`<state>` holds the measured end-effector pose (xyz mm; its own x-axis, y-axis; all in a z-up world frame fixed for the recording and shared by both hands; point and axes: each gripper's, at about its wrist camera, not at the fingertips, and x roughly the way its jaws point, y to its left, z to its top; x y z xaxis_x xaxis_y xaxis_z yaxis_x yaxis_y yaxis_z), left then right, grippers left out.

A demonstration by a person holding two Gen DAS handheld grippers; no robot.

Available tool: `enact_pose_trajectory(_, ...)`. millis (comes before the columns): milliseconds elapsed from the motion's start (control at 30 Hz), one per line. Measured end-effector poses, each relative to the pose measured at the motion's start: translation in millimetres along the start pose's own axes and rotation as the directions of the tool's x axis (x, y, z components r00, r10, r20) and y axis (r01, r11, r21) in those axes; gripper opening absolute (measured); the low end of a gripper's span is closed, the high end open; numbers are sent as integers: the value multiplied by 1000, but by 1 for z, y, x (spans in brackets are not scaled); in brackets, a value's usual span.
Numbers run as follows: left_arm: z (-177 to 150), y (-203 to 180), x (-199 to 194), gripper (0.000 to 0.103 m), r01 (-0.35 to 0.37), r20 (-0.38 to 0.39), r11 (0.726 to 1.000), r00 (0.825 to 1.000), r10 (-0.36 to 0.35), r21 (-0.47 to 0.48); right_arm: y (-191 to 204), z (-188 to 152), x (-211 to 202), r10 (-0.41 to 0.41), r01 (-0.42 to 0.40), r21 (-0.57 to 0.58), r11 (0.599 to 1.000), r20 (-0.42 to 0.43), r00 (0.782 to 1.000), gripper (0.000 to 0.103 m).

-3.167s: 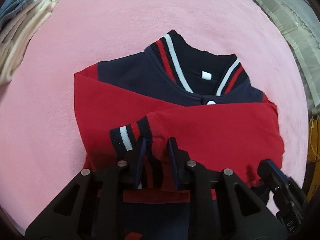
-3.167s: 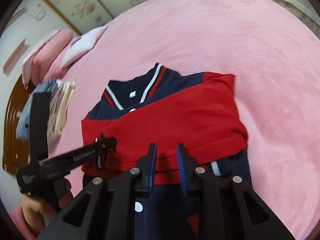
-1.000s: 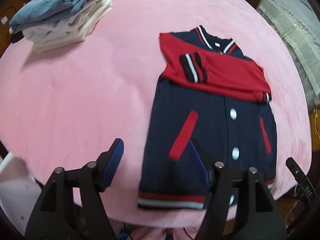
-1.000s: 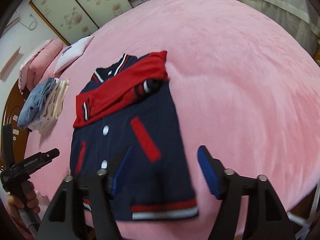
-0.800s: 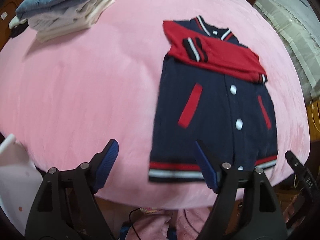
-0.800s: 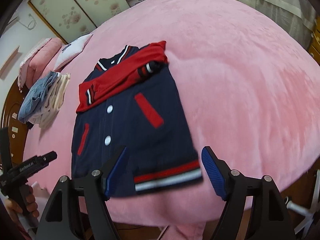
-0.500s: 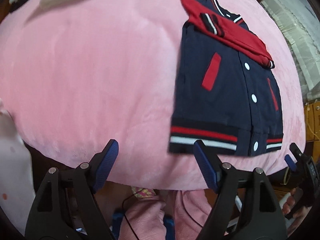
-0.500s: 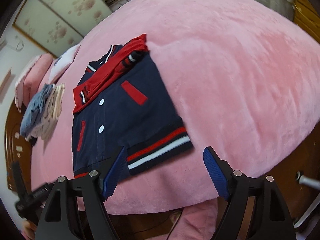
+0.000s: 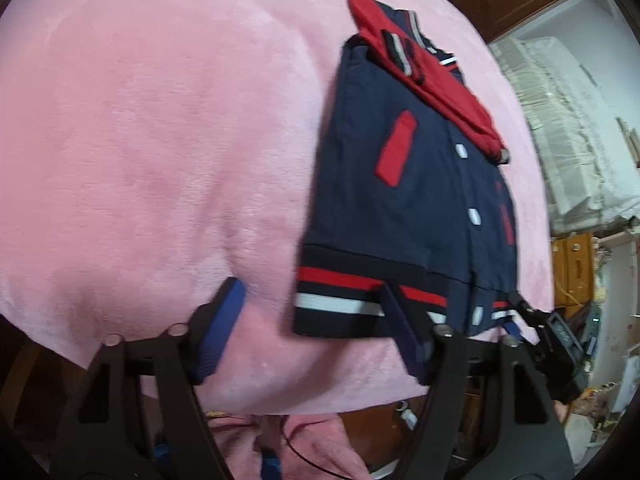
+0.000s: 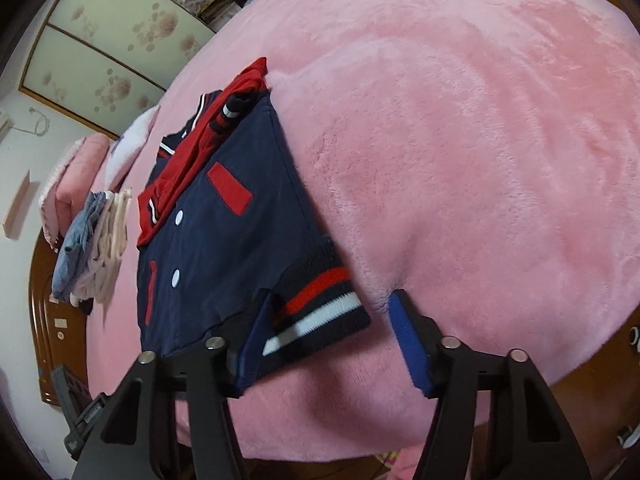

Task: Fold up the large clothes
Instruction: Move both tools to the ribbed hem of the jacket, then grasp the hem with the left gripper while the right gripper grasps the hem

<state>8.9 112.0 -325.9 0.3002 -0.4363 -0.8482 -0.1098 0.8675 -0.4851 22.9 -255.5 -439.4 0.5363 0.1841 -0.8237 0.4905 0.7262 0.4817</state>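
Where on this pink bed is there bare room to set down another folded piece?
Widest bare stretch: the pink blanket right of the jacket. Narrower strip between the jacket and the folded stack. Crowded at the near edge, where the open left claw and open right claw flank the striped hem.

Soft even indoor light, slight motion blur, strong fisheye edge distortion

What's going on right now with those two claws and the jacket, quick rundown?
Left gripper open, at striped hem. Right gripper open, at the hem's other corner. Jacket flat on pink blanket, red sleeves folded across chest. Nothing blocking.
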Motion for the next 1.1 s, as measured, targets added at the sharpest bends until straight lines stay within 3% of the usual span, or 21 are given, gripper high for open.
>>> enact_pose_trajectory(133, 1, -3, 3, 34, 42, -12, 999, 999, -42, -19, 3, 4, 2, 54, -54, 40, 998, 3, 999, 38)
enact_pose_trajectory(233, 1, -6, 1, 21, 18, -20, 999, 1000, -19, -46, 4, 3, 1, 81, -82, 78, 994, 5, 997, 22)
enact_pose_trajectory(367, 7, -8, -3, 11, -6, -43, 994, 999, 2, -112, 20, 4, -7, 87, -88, 75, 993, 9, 996, 14)
enact_pose_trajectory(500, 17, -21, -20, 8, -14, -34, 991, 999, 9, -135, 44, 16, -21, 116, -116, 81, 990, 9, 993, 13)
enact_pose_trajectory(700, 42, -40, -53, 7, 41, 32, 970, 999, -34, -239, 81, 53, -34, 153, -152, 103, 983, -8, 988, 12)
enact_pose_trajectory(900, 93, -60, -81, 5, 115, 79, 953, 992, -96, -281, 122, 111, -43, 168, -167, 61, 984, -12, 986, 12)
enact_pose_trajectory(1100, 160, -93, -106, 4, 107, 160, 958, 985, -65, -267, 151, 185, -48, 244, -244, 63, 968, 19, 970, 12)
